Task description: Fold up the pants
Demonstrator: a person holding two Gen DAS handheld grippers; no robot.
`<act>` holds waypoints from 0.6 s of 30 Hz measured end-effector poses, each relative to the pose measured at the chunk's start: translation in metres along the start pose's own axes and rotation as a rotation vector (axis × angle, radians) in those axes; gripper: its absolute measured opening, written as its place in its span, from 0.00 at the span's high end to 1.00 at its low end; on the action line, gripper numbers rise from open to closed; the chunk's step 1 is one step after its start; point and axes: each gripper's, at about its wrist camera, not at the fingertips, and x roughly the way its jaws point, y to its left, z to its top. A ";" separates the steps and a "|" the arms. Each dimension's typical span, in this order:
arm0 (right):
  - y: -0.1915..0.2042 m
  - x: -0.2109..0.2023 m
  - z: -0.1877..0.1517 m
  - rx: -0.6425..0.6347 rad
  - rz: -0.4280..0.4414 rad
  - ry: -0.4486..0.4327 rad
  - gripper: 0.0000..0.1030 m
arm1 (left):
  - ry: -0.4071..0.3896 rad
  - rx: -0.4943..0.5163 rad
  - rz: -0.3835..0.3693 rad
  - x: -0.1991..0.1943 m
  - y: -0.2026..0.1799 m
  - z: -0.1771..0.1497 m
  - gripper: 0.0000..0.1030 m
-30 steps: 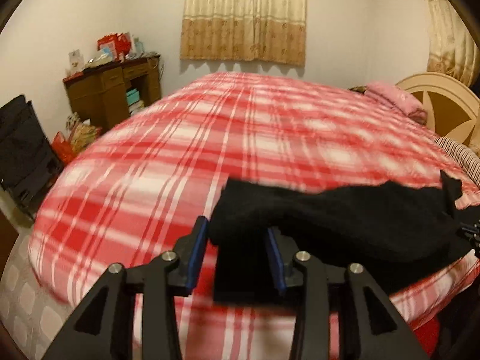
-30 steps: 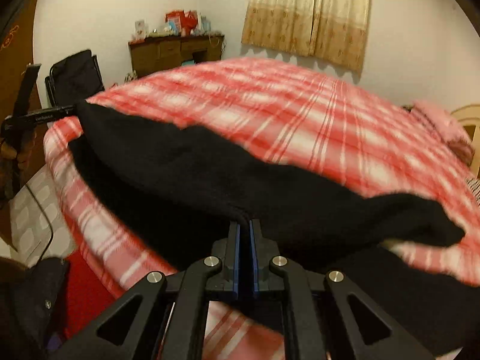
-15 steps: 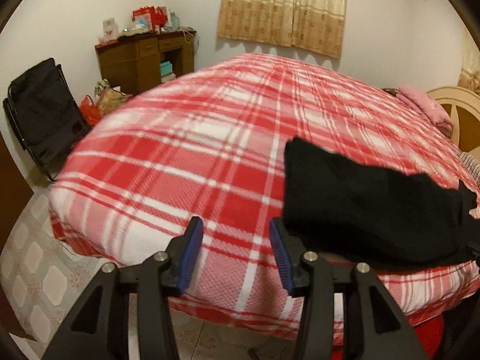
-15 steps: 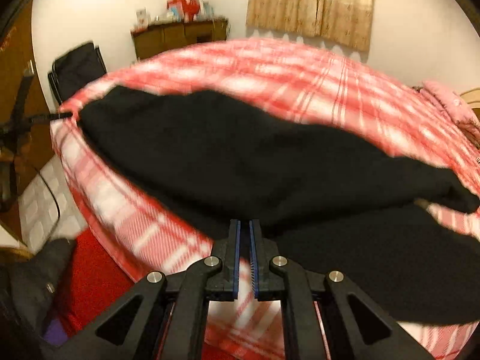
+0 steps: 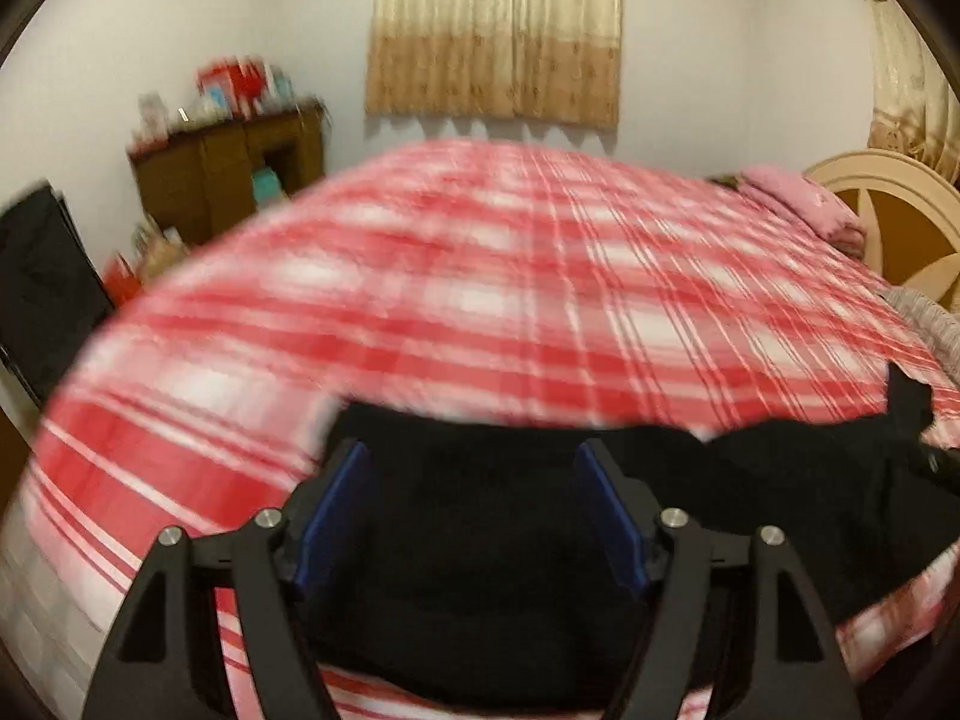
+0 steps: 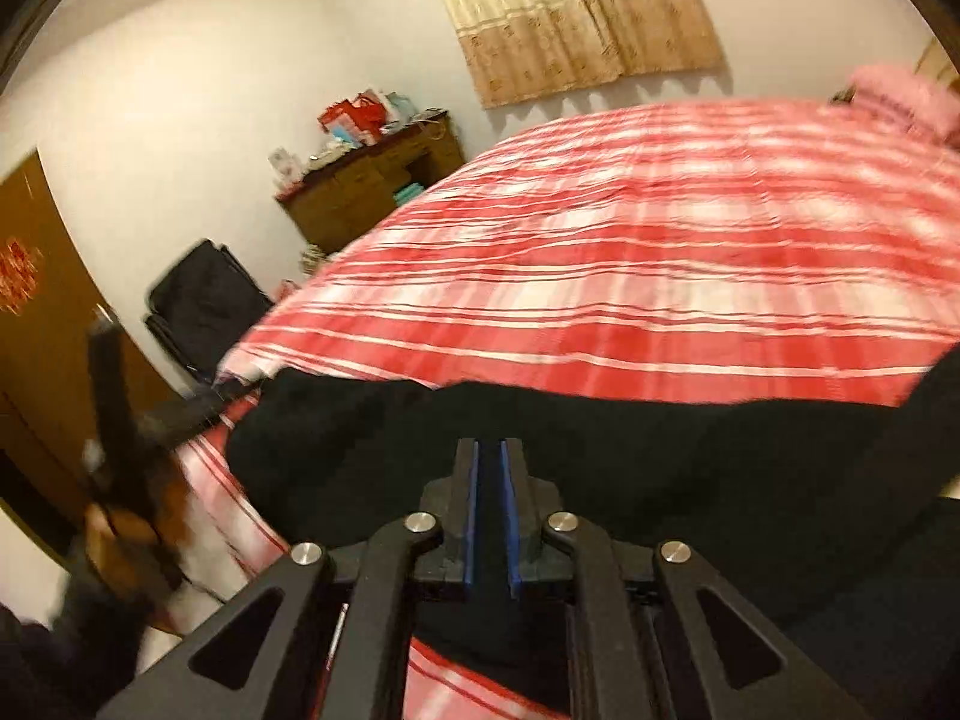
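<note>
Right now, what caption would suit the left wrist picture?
Left claw, jaws just opening wide, over black pants on a red plaid bed.

One pair of black pants (image 5: 480, 540) lies on one bed (image 5: 480, 300). Two grippers, the left gripper (image 5: 474, 510) and the right gripper (image 6: 489, 516), two fingers each. One curtain (image 5: 492, 30), upper middle; one wooden cabinet (image 5: 228, 174), left.

Somebody's bedroom at home, pretty lived-in

Big bed (image 5: 492, 300) with a red plaid cover, cream headboard (image 5: 888, 210), pink pillow (image 5: 798, 198), beige curtains (image 5: 498, 30) on the white wall, and a cluttered wooden dresser (image 6: 372, 186) in the corner.
</note>
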 end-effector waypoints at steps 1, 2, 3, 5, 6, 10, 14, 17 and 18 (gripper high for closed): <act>-0.001 0.007 0.005 0.008 0.018 0.008 0.47 | 0.024 -0.006 -0.003 0.003 -0.002 -0.011 0.28; -0.001 0.010 0.008 0.012 0.038 -0.002 0.21 | 0.043 -0.007 0.008 0.004 -0.004 -0.024 0.28; -0.002 0.012 0.012 0.014 0.056 -0.013 0.18 | 0.063 -0.011 0.020 0.006 -0.002 -0.033 0.28; -0.004 0.022 0.027 0.013 0.104 -0.003 0.18 | 0.046 0.012 0.018 0.003 -0.002 -0.053 0.28; -0.005 0.028 0.034 0.008 0.134 0.003 0.18 | 0.031 0.057 0.038 -0.002 -0.007 -0.058 0.28; -0.008 0.064 0.062 -0.042 0.181 0.057 0.18 | 0.061 0.110 0.065 -0.005 -0.015 -0.054 0.28; -0.010 0.104 0.061 -0.080 0.165 0.167 0.18 | 0.037 -0.021 -0.010 -0.012 -0.011 -0.033 0.28; -0.003 0.113 0.044 -0.091 0.186 0.237 0.18 | 0.069 -0.043 -0.029 0.000 -0.021 -0.033 0.28; 0.002 0.109 0.037 -0.108 0.171 0.233 0.18 | 0.087 -0.028 -0.024 0.006 -0.027 -0.037 0.28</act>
